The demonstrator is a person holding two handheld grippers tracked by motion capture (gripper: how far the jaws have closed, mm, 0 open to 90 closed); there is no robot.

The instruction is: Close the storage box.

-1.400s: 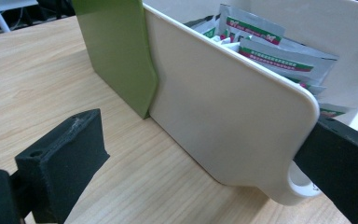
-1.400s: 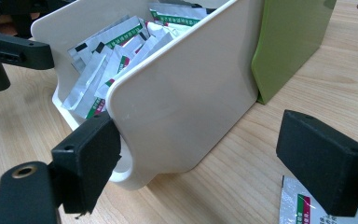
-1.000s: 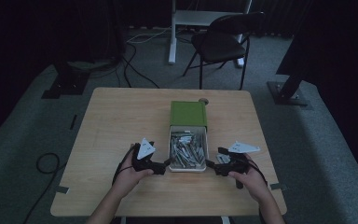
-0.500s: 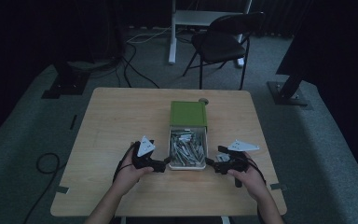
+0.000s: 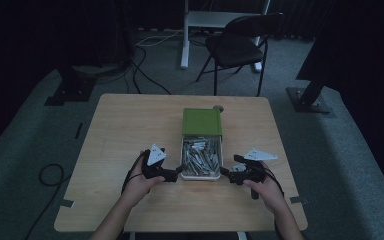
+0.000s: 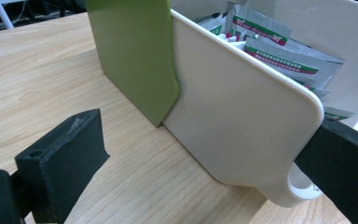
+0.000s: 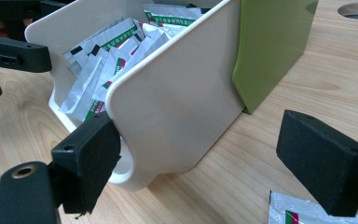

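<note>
A green box [image 5: 202, 121] stands mid-table with its white drawer [image 5: 184, 159] pulled out toward me, full of silver sachets [image 5: 201, 156]. My left gripper [image 5: 176, 173] is open at the drawer's front left corner. In the left gripper view the drawer's side wall [image 6: 242, 116] stands between the spread jaws of my left gripper [image 6: 200, 175], beside the green box [image 6: 135, 56]. My right gripper [image 5: 225, 172] is open at the front right corner. In the right gripper view my right gripper [image 7: 207, 163] straddles the drawer wall [image 7: 177, 116], with sachets [image 7: 107, 60] inside.
One loose sachet [image 7: 298, 212] lies on the wooden table [image 5: 130, 130] under the right gripper's outer jaw. A round hole [image 5: 218, 107] sits in the tabletop behind the box. A folding chair [image 5: 240, 45] and cables are on the floor beyond the table.
Both grippers have crept slightly forward beside the drawer. The box and drawer have stayed put.
</note>
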